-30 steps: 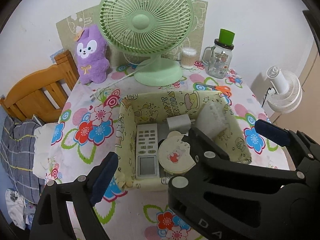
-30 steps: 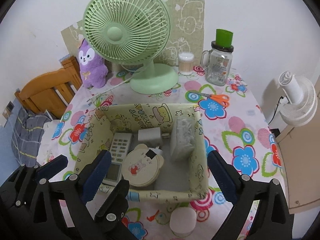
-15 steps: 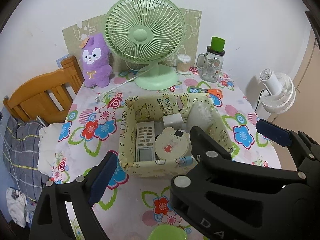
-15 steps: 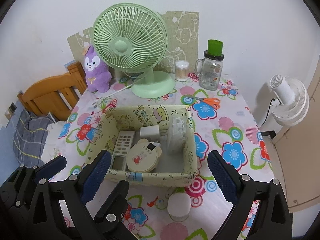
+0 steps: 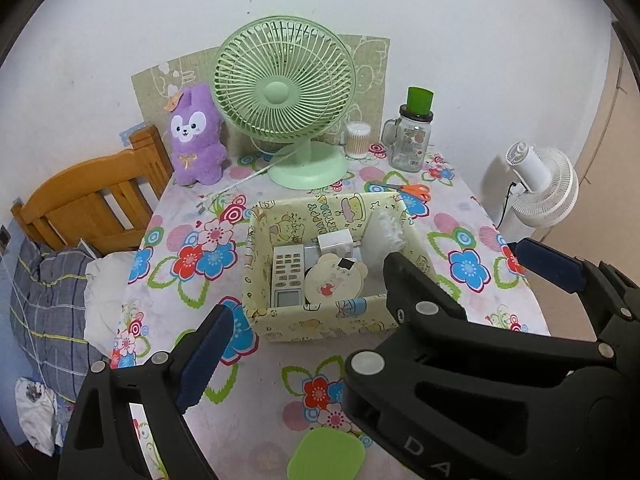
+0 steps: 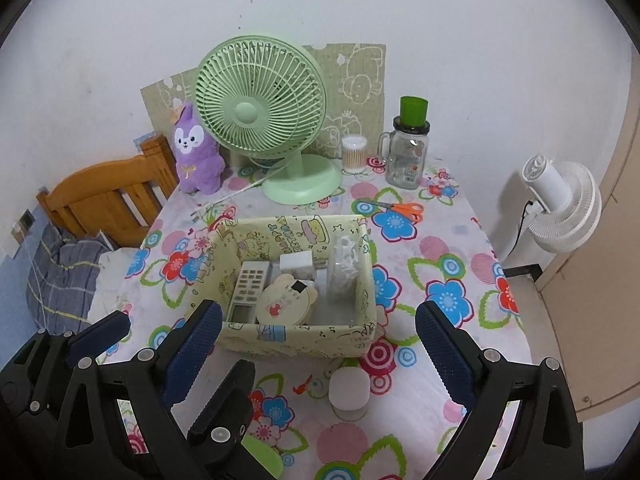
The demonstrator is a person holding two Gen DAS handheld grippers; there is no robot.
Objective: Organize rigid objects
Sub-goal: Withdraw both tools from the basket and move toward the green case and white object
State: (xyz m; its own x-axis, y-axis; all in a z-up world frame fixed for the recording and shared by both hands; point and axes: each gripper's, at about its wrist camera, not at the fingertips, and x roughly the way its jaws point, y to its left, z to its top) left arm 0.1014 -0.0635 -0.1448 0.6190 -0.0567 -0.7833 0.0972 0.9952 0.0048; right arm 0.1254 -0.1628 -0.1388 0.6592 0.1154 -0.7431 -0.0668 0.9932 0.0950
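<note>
At the far left a wooden chair (image 6: 108, 196) stands against the tabletop (image 6: 460, 240), with a purple plush toy (image 6: 196, 152) and a green fan (image 6: 260, 116) at the back. Near the left edge of the right wrist view the left claw (image 6: 180, 350) has its pads spread apart with nothing between them. Just past it sits the yellow box (image 6: 296, 338), which already holds a white remote (image 6: 248, 288), a round bear-shaped disc (image 6: 286, 304), a white charger (image 6: 298, 264) and a clear bag (image 6: 344, 268) leaning on its right wall. On the bare cloth in front of the box, near its right corner, a small white jar (image 6: 349, 394) stands upright, and a flat green piece (image 5: 326, 456) lies nearer the camera; these look like the rigid things left to put away. The right claw (image 6: 320, 350) is also wide apart and empty, framing the box's front wall. The sensible next step, I judge, is to bring the right claw down over the jar, pads either side of its round body, close squarely so it cannot roll out, then lift clear of the box wall and set it in the free floor area near the bag. Scissors (image 6: 400, 208), a glass mug (image 6: 406, 160) and a white fan (image 6: 560, 208) off the tabletop lie further right.
</note>
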